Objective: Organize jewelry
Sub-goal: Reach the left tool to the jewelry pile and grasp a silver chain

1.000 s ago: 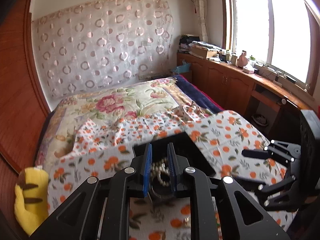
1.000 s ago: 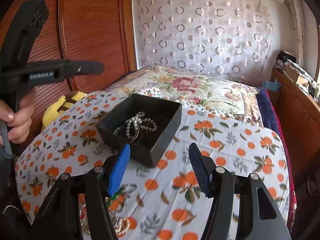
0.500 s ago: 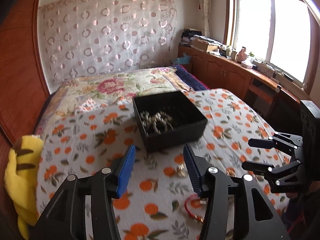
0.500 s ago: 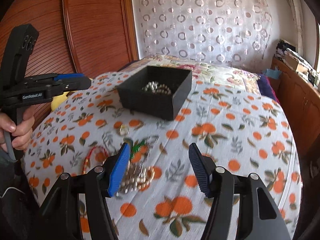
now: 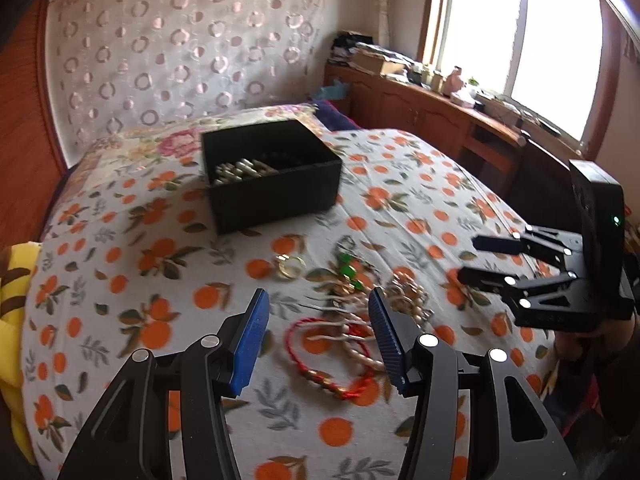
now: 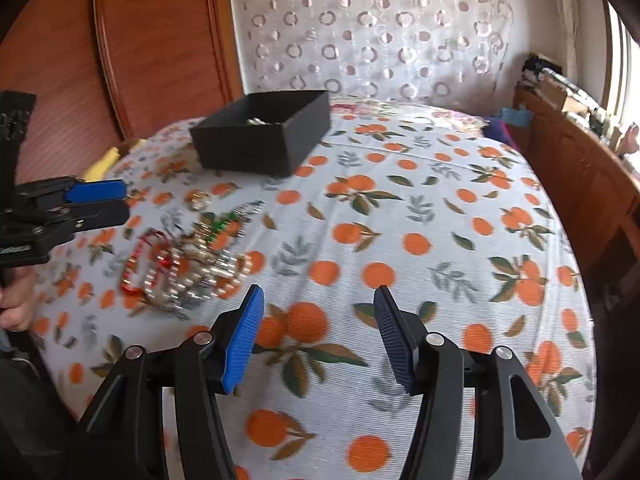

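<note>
Jewelry pile [image 5: 352,312] lies on the orange-print cloth [image 5: 160,256], just ahead of my left gripper [image 5: 316,332] and partly framed between its pads; in the right wrist view the same pile [image 6: 188,264] sits off to the left of my right gripper [image 6: 318,332], blurred. L jaws are about half open w/ nothing pinched — the red cord bracelet [image 5: 324,356] is under the gap, pads not touching it. R jaws are also well apart and have just been closing a little, only bare cloth btwn them.

Left view shows what the right doesn't: gold ring [image 5: 291,267] lying apart from the pile toward the box, green beads [image 5: 347,266] at the pile's far edge, and pearls [image 5: 240,170] clearly inside the black box [image 5: 272,196]. From the right view the box [image 6: 260,140] wall hides most of the contents; only a glint shows. Right view does give a hand [image 6: 16,304] gripping the L tool's handle, low left.

Around: box stands beyond the pile, well ahead of both grippers. Yellow plush [image 5: 16,280] at the cloth's left edge. Nothing blocks either gripper's path to the pile.
</note>
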A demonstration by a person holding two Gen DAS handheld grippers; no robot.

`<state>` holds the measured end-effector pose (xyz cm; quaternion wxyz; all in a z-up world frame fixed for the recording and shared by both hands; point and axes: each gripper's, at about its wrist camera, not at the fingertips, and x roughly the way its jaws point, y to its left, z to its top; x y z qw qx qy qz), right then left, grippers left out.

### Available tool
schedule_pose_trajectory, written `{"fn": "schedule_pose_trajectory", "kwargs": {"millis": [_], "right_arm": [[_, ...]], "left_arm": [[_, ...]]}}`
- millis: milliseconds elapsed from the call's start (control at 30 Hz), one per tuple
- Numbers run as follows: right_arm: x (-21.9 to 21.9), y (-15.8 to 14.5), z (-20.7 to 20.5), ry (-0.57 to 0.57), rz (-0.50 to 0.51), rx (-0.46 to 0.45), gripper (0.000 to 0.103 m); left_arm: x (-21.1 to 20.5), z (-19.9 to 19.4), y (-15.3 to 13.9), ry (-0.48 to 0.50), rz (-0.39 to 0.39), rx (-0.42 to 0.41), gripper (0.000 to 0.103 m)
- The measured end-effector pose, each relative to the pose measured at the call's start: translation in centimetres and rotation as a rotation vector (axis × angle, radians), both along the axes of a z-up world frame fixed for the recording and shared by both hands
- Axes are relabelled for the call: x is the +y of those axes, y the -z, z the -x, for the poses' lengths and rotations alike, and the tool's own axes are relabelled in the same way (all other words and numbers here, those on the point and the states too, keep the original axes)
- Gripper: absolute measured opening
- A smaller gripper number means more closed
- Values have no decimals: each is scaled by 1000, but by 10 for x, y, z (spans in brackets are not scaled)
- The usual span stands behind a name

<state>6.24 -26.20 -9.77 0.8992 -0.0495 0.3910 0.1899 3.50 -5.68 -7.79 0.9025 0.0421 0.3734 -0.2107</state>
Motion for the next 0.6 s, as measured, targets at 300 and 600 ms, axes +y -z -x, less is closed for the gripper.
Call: {"fn": "schedule_pose_trajectory", "kwargs": {"millis": [300,600], "right_arm": [[-3,3,-1,-3,-36,-1,59],[-2,2,3,-4,-38,-19,59]], "left_arm": [[-34,3,18,86,14,74,34],[-54,-6,30,131,43,138,11]]}}
